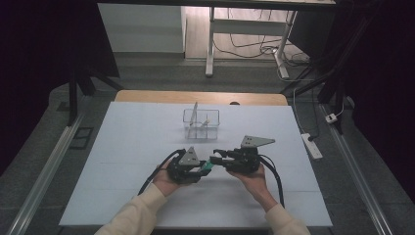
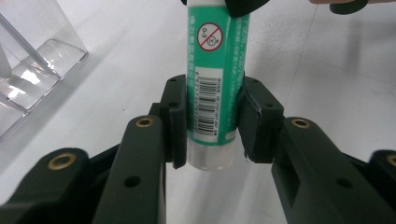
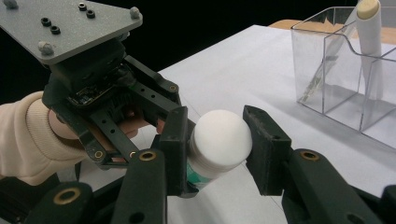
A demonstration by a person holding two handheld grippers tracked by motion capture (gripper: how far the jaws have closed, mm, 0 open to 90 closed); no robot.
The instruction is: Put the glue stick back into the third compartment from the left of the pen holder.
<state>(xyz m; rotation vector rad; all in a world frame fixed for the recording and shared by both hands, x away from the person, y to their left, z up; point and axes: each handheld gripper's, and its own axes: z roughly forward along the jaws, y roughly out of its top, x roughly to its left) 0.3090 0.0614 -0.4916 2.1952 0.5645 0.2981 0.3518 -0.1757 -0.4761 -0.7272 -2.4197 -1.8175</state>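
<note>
A green glue stick (image 1: 208, 168) with a barcode label (image 2: 212, 93) and a white cap (image 3: 219, 137) is held level between both grippers above the white table. My left gripper (image 1: 202, 169) (image 2: 215, 88) is shut on the stick's lower body, both pads pressed against the label. My right gripper (image 1: 216, 156) (image 3: 218, 122) comes from the opposite side and is shut on the white cap end, which sits between its pads. The two grippers face each other, almost touching, near the table's front middle.
A clear plastic organizer (image 1: 201, 125) (image 3: 345, 79) (image 2: 28, 70) with compartments stands behind the grippers, holding a white stick (image 3: 371, 46) and a thin tool. The white table cover (image 1: 122, 147) spreads to both sides. A power strip (image 1: 311, 145) lies on the floor at right.
</note>
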